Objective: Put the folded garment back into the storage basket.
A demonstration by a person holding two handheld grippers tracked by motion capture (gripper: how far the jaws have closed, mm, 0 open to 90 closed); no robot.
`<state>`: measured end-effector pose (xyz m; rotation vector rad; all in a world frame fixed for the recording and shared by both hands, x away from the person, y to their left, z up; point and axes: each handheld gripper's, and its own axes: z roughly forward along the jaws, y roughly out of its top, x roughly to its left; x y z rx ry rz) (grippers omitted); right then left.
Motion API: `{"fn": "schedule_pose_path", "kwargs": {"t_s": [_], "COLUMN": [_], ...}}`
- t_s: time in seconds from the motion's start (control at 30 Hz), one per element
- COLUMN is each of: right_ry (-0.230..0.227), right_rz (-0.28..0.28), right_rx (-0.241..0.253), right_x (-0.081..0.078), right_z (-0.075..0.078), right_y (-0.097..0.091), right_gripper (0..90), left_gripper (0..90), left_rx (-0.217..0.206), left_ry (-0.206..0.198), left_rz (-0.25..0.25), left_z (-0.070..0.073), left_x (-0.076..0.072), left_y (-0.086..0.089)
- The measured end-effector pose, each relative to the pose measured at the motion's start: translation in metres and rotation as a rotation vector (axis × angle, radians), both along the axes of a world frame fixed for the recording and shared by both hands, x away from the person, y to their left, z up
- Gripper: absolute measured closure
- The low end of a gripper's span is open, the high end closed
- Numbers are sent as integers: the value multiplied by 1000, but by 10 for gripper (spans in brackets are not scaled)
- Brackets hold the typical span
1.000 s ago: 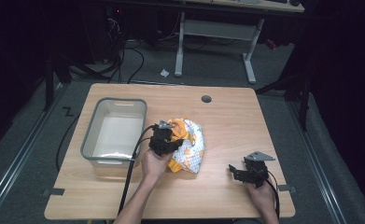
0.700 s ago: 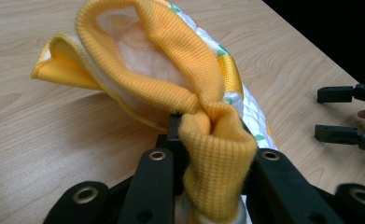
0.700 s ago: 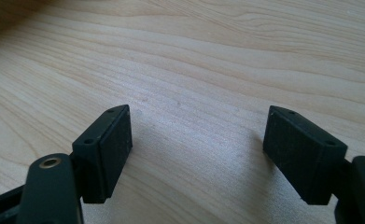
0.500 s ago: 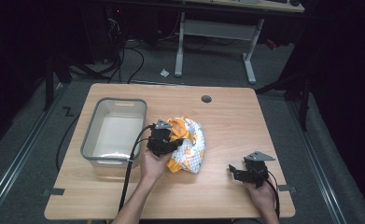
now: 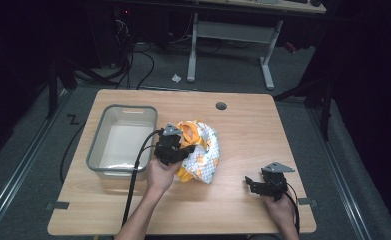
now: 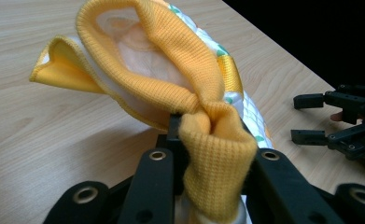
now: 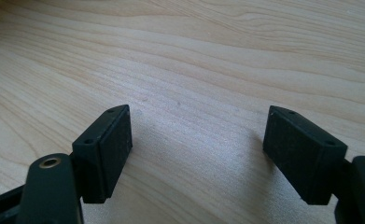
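Observation:
A small garment [image 5: 200,150] of yellow ribbed trim and white printed cloth lies bunched at the middle of the table. My left gripper [image 5: 172,147] is shut on its yellow edge [image 6: 213,140] and holds that edge lifted off the wood. The rest of the cloth drapes down to the tabletop. My right gripper [image 5: 255,184] rests low at the front right of the table, jaws wide open with only bare wood [image 7: 194,130] between them. In the left gripper view the right gripper [image 6: 343,121] shows at the far right, open.
A grey plastic bin [image 5: 99,150] stands to the left of the garment, close to my left hand. A round cable hole [image 5: 221,106] sits near the table's far edge. Dark floor, cables and a desk frame lie beyond the table.
My left gripper has risen a little with the yellow edge in its grip, pulling the cloth up. The right gripper has stayed where it was.

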<state>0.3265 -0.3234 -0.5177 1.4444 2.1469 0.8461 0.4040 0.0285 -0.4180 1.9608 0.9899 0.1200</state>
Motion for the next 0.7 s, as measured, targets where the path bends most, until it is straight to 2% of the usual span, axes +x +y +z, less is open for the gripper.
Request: {"fn": "schedule_pose_path", "kwargs": {"t_s": [0.4, 0.47, 0.57, 0.7], "right_ry": [0, 0, 0, 1], "right_rz": [1, 1, 0, -1], "right_rx": [0, 0, 0, 0], "right_x": [0, 0, 0, 0], "right_z": [0, 0, 0, 0], "right_y": [0, 0, 0, 0], "right_gripper": [242, 242, 242, 242], "left_gripper": [767, 767, 766, 767], "left_rx": [-36, -30, 3, 8], "left_ry": [-11, -21, -51, -61], "left_rz": [6, 14, 20, 25], "left_z": [14, 18, 24, 29], "left_x": [1, 1, -2, -3], "left_y": [13, 16, 19, 25]}}
